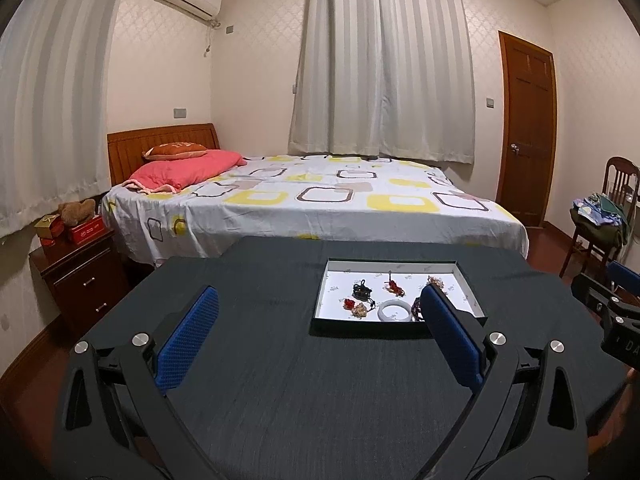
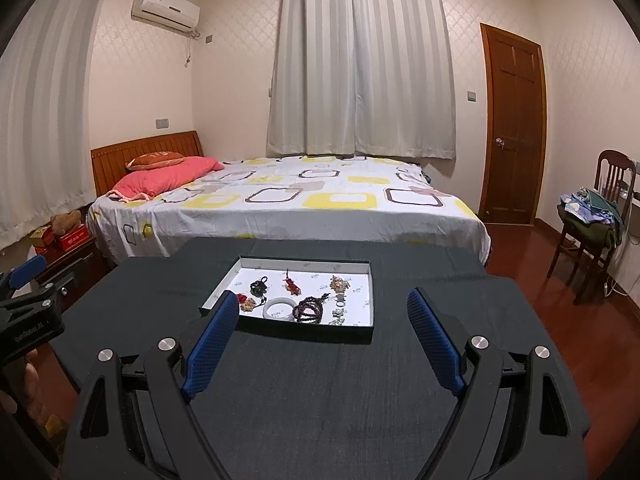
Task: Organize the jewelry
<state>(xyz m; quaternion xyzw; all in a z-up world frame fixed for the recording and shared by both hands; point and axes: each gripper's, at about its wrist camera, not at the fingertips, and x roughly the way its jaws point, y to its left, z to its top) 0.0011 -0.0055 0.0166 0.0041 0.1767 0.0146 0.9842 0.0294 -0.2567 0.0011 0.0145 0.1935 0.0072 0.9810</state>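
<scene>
Holding jewelry, one tray [image 2: 370, 292] contains one white bangle [image 2: 280, 309] and one dark bead strand [image 2: 308, 310].

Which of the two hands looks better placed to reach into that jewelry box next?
Probably the right: the right gripper faces the box almost squarely, jaws open and empty. From the left gripper it sits off to one side.
</scene>
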